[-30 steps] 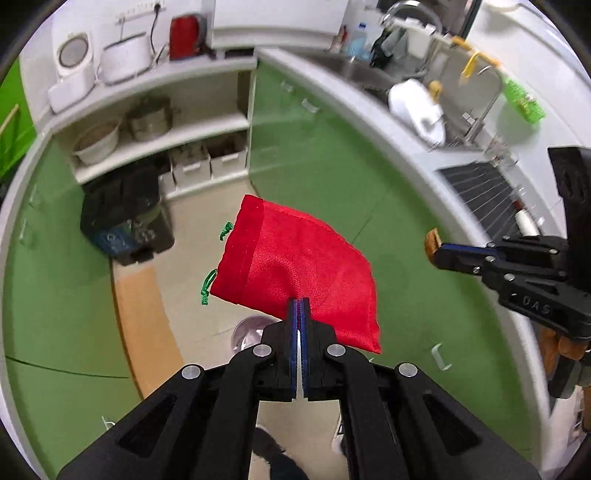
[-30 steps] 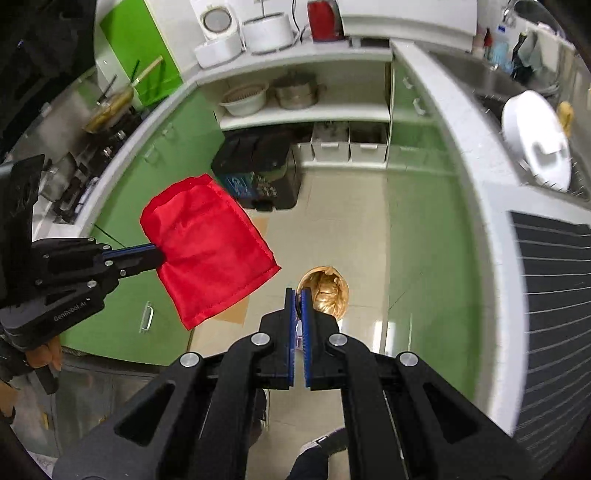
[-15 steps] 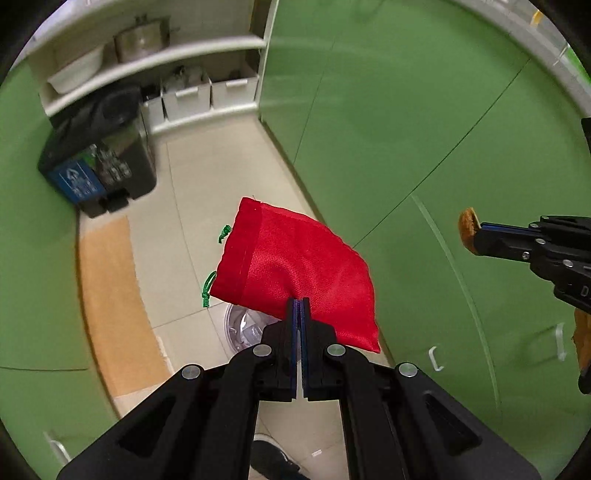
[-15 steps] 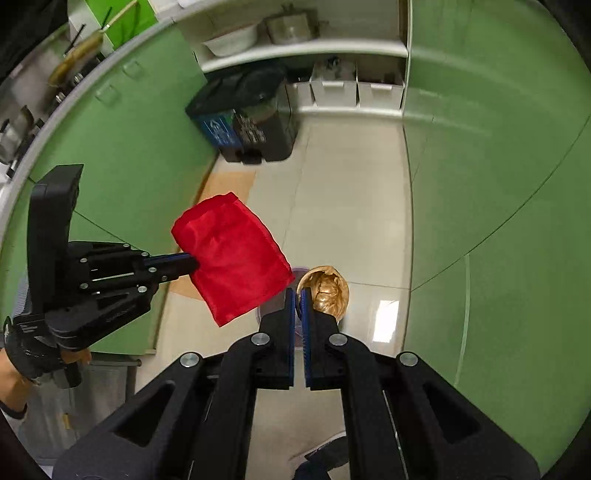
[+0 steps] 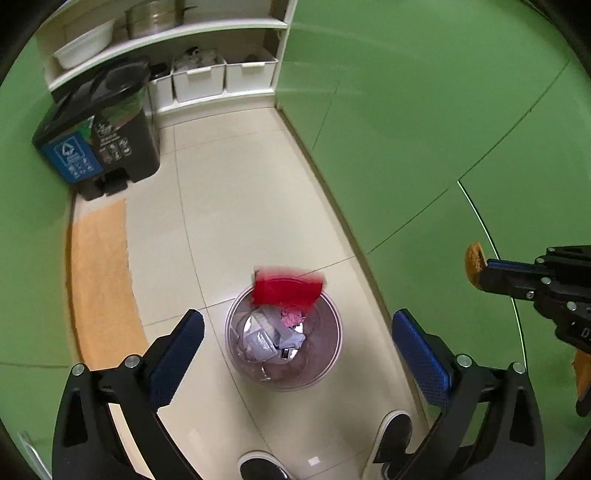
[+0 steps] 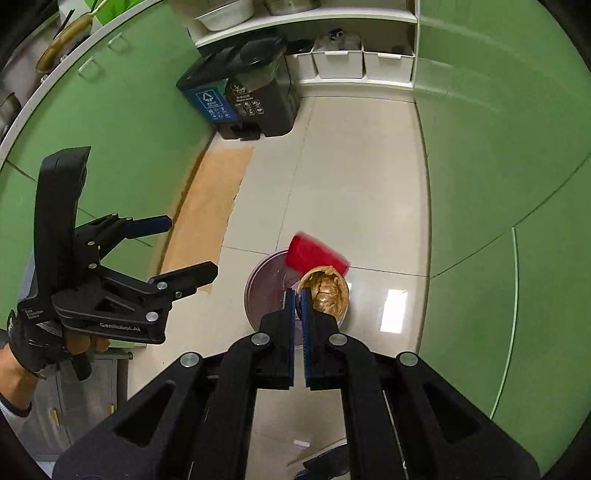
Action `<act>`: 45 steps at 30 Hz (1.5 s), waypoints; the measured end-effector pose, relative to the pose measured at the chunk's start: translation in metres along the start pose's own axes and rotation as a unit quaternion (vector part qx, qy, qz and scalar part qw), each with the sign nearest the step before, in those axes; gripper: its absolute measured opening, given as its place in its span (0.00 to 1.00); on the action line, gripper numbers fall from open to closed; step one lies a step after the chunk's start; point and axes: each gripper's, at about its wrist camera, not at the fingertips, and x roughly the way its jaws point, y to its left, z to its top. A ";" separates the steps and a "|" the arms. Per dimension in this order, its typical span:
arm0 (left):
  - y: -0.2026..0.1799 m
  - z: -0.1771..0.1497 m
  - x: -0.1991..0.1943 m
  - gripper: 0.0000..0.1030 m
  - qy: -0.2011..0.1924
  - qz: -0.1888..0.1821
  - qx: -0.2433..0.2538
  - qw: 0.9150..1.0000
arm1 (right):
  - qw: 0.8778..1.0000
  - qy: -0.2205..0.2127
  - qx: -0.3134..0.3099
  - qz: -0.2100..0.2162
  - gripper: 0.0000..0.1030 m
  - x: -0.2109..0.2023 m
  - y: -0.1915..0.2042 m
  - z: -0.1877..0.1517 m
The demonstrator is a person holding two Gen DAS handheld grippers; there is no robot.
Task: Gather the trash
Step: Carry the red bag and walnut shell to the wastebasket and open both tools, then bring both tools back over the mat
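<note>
- Cabinets (image 5: 424,122): green fronts on both sides of a tiled floor (image 5: 240,206); white shelf unit (image 6: 332,22) at the far end with white bins (image 5: 221,75) on its lowest level.
- Mat (image 5: 99,280): orange, on the floor along the left cabinets.
- Black pedal bin (image 5: 99,140): blue recycling label, standing near the shelf unit at the mat's far end.
- Trash can (image 5: 325,354): small, round, clear-walled, on the floor directly below both grippers; paper and foil scraps inside.
- Left gripper (image 5: 295,347): fingers (image 5: 177,350) spread wide apart, nothing between them, can framed in the gap. Seen in the right wrist view (image 6: 192,251) too, held in a black-gloved hand (image 6: 33,350).
- Right gripper (image 6: 297,299): fingers clenched on the edge of a brown crumpled wrapper (image 6: 327,293), held above the can. From the left wrist view the wrapper (image 5: 472,264) sticks out past the fingertips.
- Red bag (image 5: 286,290): motion-blurred, free of both grippers, at the can's far rim, partly over the opening. Cannot tell if it touches the rim.
- Shoes (image 5: 391,435): person's feet on the floor, just near side of the can.
</note>
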 end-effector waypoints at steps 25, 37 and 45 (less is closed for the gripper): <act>0.068 -0.026 -0.043 0.95 -0.009 0.039 -0.066 0.997 | 0.999 0.029 -0.038 -0.014 0.96 0.064 0.037 0.016; 0.034 -0.006 -0.093 0.95 -0.012 0.030 -0.046 0.998 | 0.999 0.027 -0.009 -0.031 0.96 -0.002 0.034 0.012; -0.018 0.022 -0.189 0.95 -0.020 0.021 -0.017 0.999 | 0.999 0.002 0.015 -0.036 0.96 -0.138 0.047 0.020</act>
